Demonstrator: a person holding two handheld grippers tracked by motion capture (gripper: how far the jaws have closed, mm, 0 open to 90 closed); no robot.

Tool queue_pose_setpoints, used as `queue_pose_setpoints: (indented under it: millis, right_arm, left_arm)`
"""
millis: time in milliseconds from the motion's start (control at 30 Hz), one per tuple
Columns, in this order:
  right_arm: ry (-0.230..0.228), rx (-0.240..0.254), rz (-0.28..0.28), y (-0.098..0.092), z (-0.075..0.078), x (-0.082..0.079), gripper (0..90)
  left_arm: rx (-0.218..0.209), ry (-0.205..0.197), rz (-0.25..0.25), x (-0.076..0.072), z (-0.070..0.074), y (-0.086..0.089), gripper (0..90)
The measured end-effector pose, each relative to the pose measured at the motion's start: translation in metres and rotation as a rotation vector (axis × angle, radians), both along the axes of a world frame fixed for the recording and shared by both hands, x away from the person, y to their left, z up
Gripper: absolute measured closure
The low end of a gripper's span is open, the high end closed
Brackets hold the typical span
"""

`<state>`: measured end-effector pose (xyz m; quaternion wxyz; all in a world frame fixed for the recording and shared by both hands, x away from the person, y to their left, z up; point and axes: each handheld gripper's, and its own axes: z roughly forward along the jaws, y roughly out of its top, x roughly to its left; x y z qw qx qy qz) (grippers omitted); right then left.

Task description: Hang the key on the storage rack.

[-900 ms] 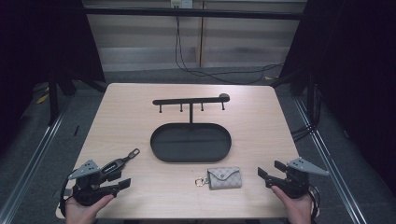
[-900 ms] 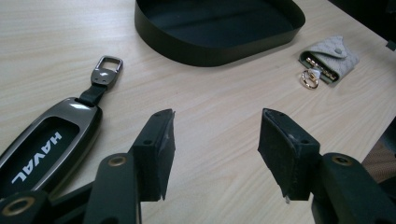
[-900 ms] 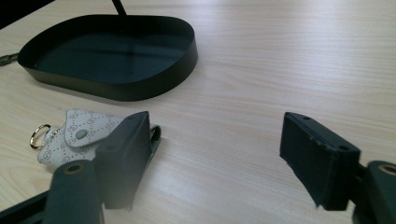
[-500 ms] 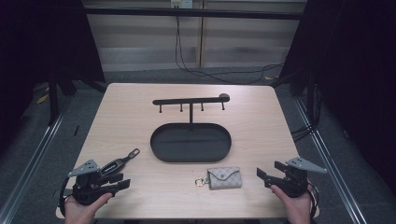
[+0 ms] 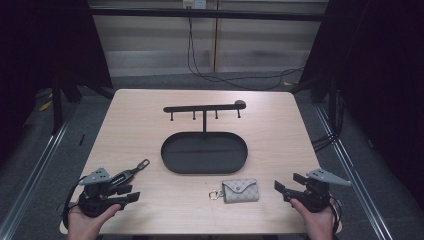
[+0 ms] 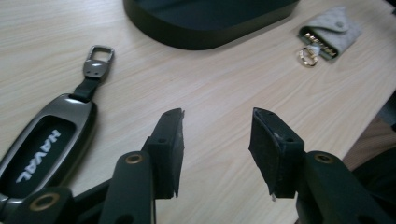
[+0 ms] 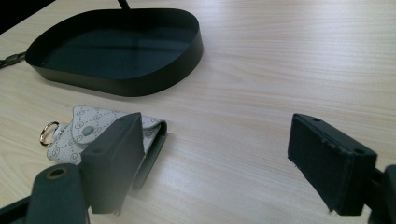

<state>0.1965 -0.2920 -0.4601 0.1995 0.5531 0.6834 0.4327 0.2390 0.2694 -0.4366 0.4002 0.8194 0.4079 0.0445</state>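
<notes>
High view: two open grippers rest near a key fob and a key pouch

High view shows a pale wooden counter (image 5: 140,125) with a black oval metal tray (image 5: 204,152) at its middle and a black rack with four small hooks (image 5: 204,108) standing just behind the tray. The left gripper (image 5: 131,190) sits at the near left corner in a hand (image 5: 87,222). Its fingers (image 6: 169,147) stand apart with nothing but bare wood between them. A dark grey metal car key fob with white lettering and a strap clip (image 6: 49,140) lies just beside the left gripper, on the counter, its clip end pointing toward the tray.

The right gripper (image 5: 287,186) sits at the near right corner, held by the other hand (image 5: 315,220). Its fingers (image 7: 329,158) are spread wide and grip nothing. A grey patterned fabric key pouch with a gold ring (image 5: 239,190) lies flat on the counter, near the tray's front edge, between the two grippers and closer to the right one. In the right gripper view the pouch lies partly behind one finger; whether it touches is unclear.
</notes>
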Motion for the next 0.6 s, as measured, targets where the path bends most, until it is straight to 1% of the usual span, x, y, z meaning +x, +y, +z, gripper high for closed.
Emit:
queue_pose_setpoints:
  millis: [33,67,100,167,200,233,267,300,333,367,433,467,500,533,567,600]
  right_arm:
    - [0.000,0.000,0.000,0.000,0.000,0.000,18.3]
    - [0.010,-0.016,-0.008,0.000,-0.001,0.001,18.2]
    - [0.012,-0.009,-0.004,0.000,-0.001,0.001,18.2]
    - [0.014,0.000,-0.007,0.000,-0.001,0.002,18.3]
    - [0.014,0.001,-0.003,0.000,-0.001,0.002,18.2]
    - [0.013,0.001,-0.002,0.000,-0.001,0.001,18.1]
    - [0.011,-0.003,0.005,0.000,-0.001,0.001,18.0]
    - [0.011,-0.004,0.007,0.000,-0.001,0.001,17.9]
    - [0.015,-0.007,0.011,0.001,-0.002,0.002,17.8]
    - [0.023,-0.008,0.016,0.001,-0.002,0.002,17.6]
    - [0.026,-0.010,0.023,0.002,-0.002,0.003,17.7]
    - [0.025,-0.012,0.030,0.003,-0.002,0.003,17.8]
    - [0.024,-0.013,0.037,0.003,-0.002,0.002,17.7]
    - [0.022,-0.013,0.043,0.004,-0.002,0.002,17.7]
    - [0.019,-0.015,0.046,0.004,-0.002,0.002,17.7]
    - [0.017,-0.014,0.050,0.005,-0.001,0.001,17.7]
  left_arm:
    - [0.000,0.000,0.000,0.000,0.000,0.000,54.6]
    - [0.002,0.009,0.004,0.005,0.003,0.000,54.8]
    - [0.003,0.011,-0.006,0.008,0.004,0.000,55.8]
    - [0.036,0.008,-0.011,0.012,0.008,-0.002,56.5]
    - [0.036,0.008,-0.011,0.012,0.008,-0.002,56.8]
    - [0.060,0.001,-0.025,0.017,0.011,-0.003,57.9]
    - [0.074,-0.001,-0.022,0.018,0.012,-0.004,58.0]
    - [0.120,-0.015,-0.009,0.020,0.013,-0.006,57.9]
    - [0.166,-0.021,-0.005,0.023,0.014,-0.009,57.1]
    - [0.165,-0.009,-0.023,0.027,0.014,-0.010,55.7]
    - [0.172,-0.004,-0.028,0.029,0.015,-0.011,54.6]
    - [0.197,-0.004,-0.017,0.034,0.018,-0.012,54.6]
    - [0.203,-0.012,-0.005,0.037,0.019,-0.012,54.0]
    - [0.201,-0.015,0.009,0.038,0.020,-0.013,51.6]
    - [0.211,-0.017,0.008,0.041,0.022,-0.013,49.1]
    - [0.206,-0.009,0.004,0.043,0.023,-0.013,48.5]
